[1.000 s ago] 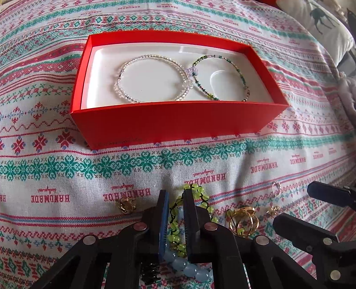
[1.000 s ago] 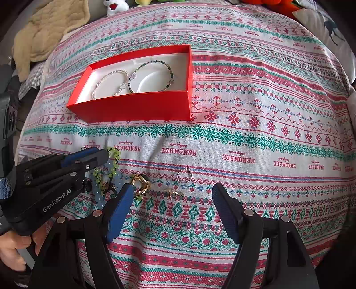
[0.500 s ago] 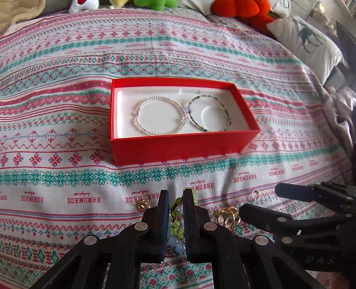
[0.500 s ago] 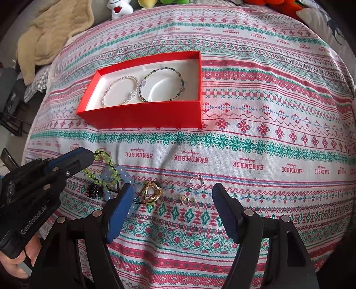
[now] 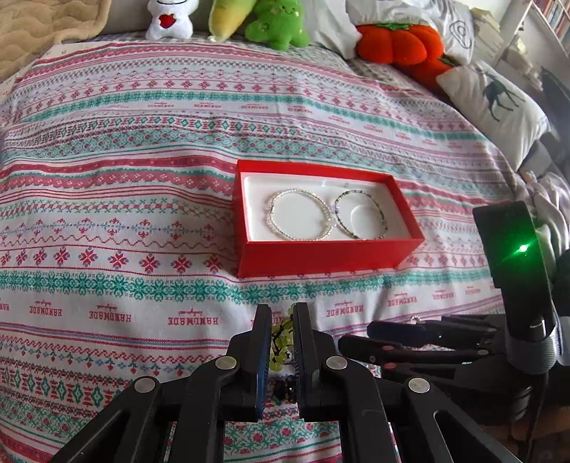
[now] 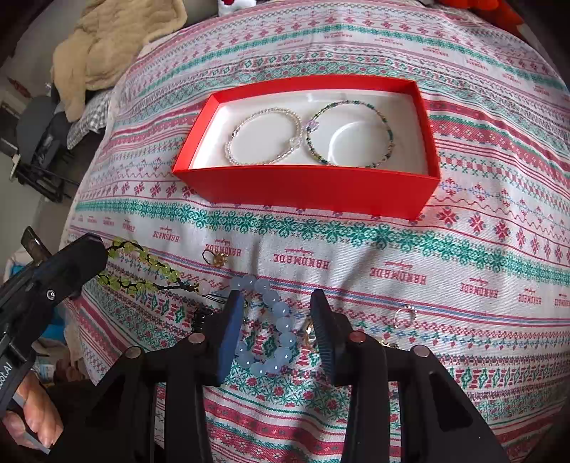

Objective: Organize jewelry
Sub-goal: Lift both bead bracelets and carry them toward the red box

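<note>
A red box (image 5: 320,254) (image 6: 306,188) on the patterned bedspread holds a clear bead bracelet (image 5: 299,219) (image 6: 263,137) and a green bead bracelet (image 5: 359,219) (image 6: 351,133). My left gripper (image 5: 281,313) is shut on a yellow-green bead bracelet (image 5: 281,342) (image 6: 142,270), whose free end trails onto the cloth. My right gripper (image 6: 278,302) is open, its fingers either side of a pale blue bead bracelet (image 6: 274,327) lying on the cloth. A gold ring (image 6: 213,257), a small silver ring (image 6: 406,315) and another gold piece (image 6: 309,333) lie nearby.
Plush toys (image 5: 278,25), an orange pumpkin cushion (image 5: 399,42) and a deer pillow (image 5: 495,103) line the far edge of the bed. A beige blanket (image 6: 107,53) lies at the far left. The bed drops off to the left in the right wrist view.
My left gripper has risen and pulled back, lifting the yellow-green bracelet. My right gripper has moved left over the blue bracelet and narrowed its opening around it.
</note>
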Demonstrator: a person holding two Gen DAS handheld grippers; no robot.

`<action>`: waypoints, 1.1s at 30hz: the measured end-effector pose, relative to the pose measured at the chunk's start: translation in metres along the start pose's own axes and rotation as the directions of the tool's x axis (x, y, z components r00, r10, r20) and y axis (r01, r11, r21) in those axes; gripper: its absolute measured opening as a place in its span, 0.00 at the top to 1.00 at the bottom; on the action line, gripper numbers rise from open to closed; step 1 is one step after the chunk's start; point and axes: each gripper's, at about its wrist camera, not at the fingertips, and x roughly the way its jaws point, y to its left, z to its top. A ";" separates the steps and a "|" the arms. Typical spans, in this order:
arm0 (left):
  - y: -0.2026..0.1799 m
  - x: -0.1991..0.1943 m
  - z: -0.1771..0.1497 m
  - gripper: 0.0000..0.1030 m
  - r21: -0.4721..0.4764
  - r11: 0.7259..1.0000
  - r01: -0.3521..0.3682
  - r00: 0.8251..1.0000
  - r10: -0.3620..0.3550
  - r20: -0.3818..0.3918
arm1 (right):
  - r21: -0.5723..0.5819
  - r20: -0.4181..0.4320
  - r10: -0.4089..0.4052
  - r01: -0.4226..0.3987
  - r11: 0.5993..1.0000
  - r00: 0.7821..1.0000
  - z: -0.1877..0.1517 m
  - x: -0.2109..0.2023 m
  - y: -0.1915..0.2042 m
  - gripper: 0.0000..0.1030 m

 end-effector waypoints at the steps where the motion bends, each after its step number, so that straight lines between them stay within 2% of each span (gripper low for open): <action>1: 0.001 0.001 0.000 0.94 -0.003 1.000 -0.001 1.000 0.001 -0.002 | -0.008 -0.008 -0.005 0.005 1.000 1.000 0.000 0.004 0.002 0.69; 5: 0.004 0.002 0.001 0.94 -0.009 1.000 -0.004 1.000 0.004 -0.006 | -0.035 -0.036 -0.049 0.048 0.998 0.998 0.000 0.018 0.005 0.77; 8: 0.004 0.003 0.001 0.94 -0.007 1.000 -0.004 1.000 0.004 -0.010 | -0.040 -0.057 -0.068 0.065 0.997 0.996 -0.001 0.028 0.004 0.78; 12: 0.004 0.007 0.001 0.94 -0.005 1.000 -0.012 1.000 0.012 -0.021 | -0.078 -0.039 -0.097 0.094 0.993 0.995 0.000 0.029 0.007 0.82; 13: 0.004 0.007 0.001 0.94 -0.005 1.000 -0.016 1.000 0.015 -0.022 | -0.082 -0.035 -0.100 0.097 0.992 0.994 0.000 0.028 0.007 0.87; 22: -0.001 0.002 0.006 0.94 0.007 1.000 -0.013 1.000 0.013 -0.001 | -0.070 0.046 -0.033 0.036 0.997 0.998 -0.002 -0.009 0.011 0.88; 33: -0.015 -0.013 0.015 0.94 0.020 1.000 -0.009 0.998 0.007 0.056 | -0.067 0.150 0.018 -0.008 0.998 0.989 -0.009 -0.060 0.008 0.88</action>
